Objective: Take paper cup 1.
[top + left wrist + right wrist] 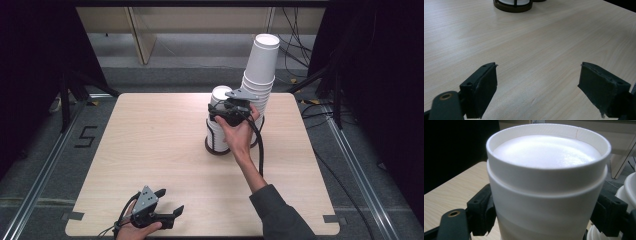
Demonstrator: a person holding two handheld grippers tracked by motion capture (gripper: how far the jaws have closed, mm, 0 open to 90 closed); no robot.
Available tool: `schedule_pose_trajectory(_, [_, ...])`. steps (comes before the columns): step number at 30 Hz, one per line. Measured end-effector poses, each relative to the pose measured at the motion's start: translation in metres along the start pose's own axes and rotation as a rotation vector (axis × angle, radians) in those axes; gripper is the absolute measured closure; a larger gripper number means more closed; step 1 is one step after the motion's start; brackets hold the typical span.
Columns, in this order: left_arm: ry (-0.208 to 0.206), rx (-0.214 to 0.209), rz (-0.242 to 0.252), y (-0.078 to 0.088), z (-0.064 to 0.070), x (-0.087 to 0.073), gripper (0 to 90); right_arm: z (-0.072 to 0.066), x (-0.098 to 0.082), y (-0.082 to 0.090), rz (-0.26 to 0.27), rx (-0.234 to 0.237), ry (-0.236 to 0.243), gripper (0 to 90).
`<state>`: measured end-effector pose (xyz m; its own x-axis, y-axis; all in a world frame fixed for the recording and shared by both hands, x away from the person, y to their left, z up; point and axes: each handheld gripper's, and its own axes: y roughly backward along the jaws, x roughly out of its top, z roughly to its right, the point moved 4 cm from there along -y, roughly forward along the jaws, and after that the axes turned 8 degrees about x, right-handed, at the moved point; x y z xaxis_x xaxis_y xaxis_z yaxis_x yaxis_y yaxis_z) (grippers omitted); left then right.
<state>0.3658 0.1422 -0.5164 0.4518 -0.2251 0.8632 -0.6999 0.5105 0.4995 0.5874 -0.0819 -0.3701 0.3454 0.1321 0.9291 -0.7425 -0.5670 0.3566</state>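
A short stack of white paper cups (218,131) stands upside down in a black holder (214,148) at the middle of the wooden table (150,140). My right gripper (223,109) reaches in from the right and is shut on the top cup (546,182), one black pad on each side of its wall. The cup's recessed base faces up. A taller, leaning stack of white cups (260,70) rises just behind and to the right. Near the front left edge my left gripper (170,201) rests low with its jaws apart and nothing between them (537,87).
The holder's dark base (512,6) lies far ahead in the left gripper view, across bare wood. Rims of the neighbouring cup stack (629,187) crowd the right gripper's right side. Black cable (260,145) trails along the right forearm. Beyond the table are floor rails and black curtains.
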Motion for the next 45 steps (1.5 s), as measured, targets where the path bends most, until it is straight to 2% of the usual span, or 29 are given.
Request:
schedule_pose_trajectory(4, [0.001, -0.005, 0.003, 0.0, 0.0, 0.0, 14.6, -0.001, 0.003, 0.003, 0.012, -0.012, -0.004, 20.0])
schedule_pose_trajectory(5, [0.001, -0.004, 0.002, 0.0, 0.0, 0.0, 14.6, -0.002, 0.007, 0.005, 0.03, -0.012, -0.008, 20.0])
schedule_pose_trajectory(7, [-0.004, -0.003, -0.001, 0.0, 0.0, 0.0, 14.6, -0.002, 0.011, 0.008, 0.039, -0.014, 0.004, 20.0])
schedule_pose_trajectory(9, [-0.004, -0.003, -0.001, 0.0, 0.0, 0.0, 14.6, -0.002, 0.017, 0.011, 0.047, -0.013, -0.007, 20.0])
schedule_pose_trajectory(10, [0.0, -0.001, 0.0, 0.0, 0.0, 0.0, 14.6, -0.002, 0.02, 0.013, 0.056, -0.015, 0.009, 20.0])
schedule_pose_trajectory(20, [0.001, -0.01, 0.003, -0.001, 0.001, -0.001, 14.6, -0.005, 0.053, 0.034, 0.12, -0.004, 0.044, 20.1])
schedule_pose_trajectory(21, [0.004, -0.012, 0.002, -0.001, 0.001, 0.0, 14.6, -0.008, 0.06, 0.04, 0.139, -0.004, 0.047, 20.1])
schedule_pose_trajectory(22, [0.004, -0.012, 0.001, -0.002, 0.001, 0.0, 14.6, -0.009, 0.064, 0.043, 0.142, -0.005, 0.07, 20.1])
schedule_pose_trajectory(24, [-0.007, -0.015, -0.004, -0.002, 0.002, -0.001, 14.6, -0.01, 0.068, 0.046, 0.145, -0.007, 0.076, 20.1])
schedule_pose_trajectory(29, [-0.005, -0.014, -0.004, -0.001, 0.001, -0.001, 14.6, -0.015, 0.085, 0.066, 0.18, 0.01, 0.101, 20.1])
schedule_pose_trajectory(31, [-0.001, -0.012, -0.003, -0.002, 0.001, -0.001, 14.6, -0.016, 0.086, 0.071, 0.172, 0.033, 0.093, 20.1])
schedule_pose_trajectory(36, [-0.011, -0.013, -0.005, -0.002, 0.001, -0.001, 14.6, -0.016, 0.079, 0.084, 0.162, 0.056, 0.108, 20.1])
schedule_pose_trajectory(38, [-0.006, -0.005, -0.006, -0.002, 0.001, -0.001, 14.6, -0.016, 0.077, 0.086, 0.162, 0.066, 0.098, 20.1])
schedule_pose_trajectory(39, [-0.005, -0.006, -0.008, -0.002, 0.001, -0.001, 14.6, -0.017, 0.074, 0.088, 0.152, 0.079, 0.086, 20.1])
schedule_pose_trajectory(42, [-0.008, -0.001, -0.013, -0.001, 0.001, -0.002, 14.6, -0.018, 0.063, 0.094, 0.14, 0.099, 0.092, 20.1])
schedule_pose_trajectory(45, [-0.005, -0.004, -0.009, -0.002, 0.001, -0.001, 14.6, -0.021, 0.046, 0.103, 0.121, 0.136, 0.112, 20.1])
